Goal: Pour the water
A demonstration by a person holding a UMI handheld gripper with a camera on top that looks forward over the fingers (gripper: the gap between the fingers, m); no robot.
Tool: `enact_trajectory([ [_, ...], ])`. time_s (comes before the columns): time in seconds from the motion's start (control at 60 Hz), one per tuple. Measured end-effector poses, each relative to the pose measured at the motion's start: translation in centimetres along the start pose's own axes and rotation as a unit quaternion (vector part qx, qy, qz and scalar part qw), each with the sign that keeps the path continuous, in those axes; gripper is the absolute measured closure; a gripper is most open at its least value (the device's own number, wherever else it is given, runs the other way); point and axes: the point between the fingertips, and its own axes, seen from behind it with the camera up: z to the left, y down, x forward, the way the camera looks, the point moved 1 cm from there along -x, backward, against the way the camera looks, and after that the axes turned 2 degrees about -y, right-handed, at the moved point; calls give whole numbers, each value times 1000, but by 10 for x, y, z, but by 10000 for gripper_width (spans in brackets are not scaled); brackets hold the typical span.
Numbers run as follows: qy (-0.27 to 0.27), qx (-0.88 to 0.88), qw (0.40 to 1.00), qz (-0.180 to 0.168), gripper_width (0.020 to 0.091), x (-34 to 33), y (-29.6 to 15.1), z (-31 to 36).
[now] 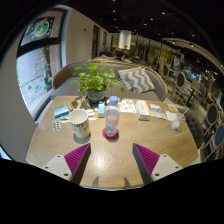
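Long wooden table [120, 150] in an open room, shelving at three o'clock, wall posters at ten o'clock. Potted plant [97, 80] at twelve o'clock beyond the bottle, papers and booklets scattered around it. Clear water bottle [112, 116] upright on a small red coaster [111, 134], just ahead of the fingers and roughly centred between them, not touching either. Grey mug [79, 124] at eleven o'clock, just beside the bottle. Small white cup [176, 121] at two o'clock, well apart. Gripper [111, 160] spread wide, magenta pads [75, 157] facing inward, holding nothing. Judging by this: nothing poured yet, bottle ungrasped; remaining are closing in on the bottle, lifting, tipping over a cup. Receiving vessel unclear, probably the mug.
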Motion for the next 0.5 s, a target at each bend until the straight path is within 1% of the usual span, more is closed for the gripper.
enact_trajectory([
  [0.133,16,-1,1000,3,251,-20,11,-1],
  [0.25,13,16,1000,1,250,-26,14,-2],
  [0.383,15,-1,1000,-9,252,-28,3,-6],
  [0.5,1,5,1000,-1,251,-30,4,-2],
])
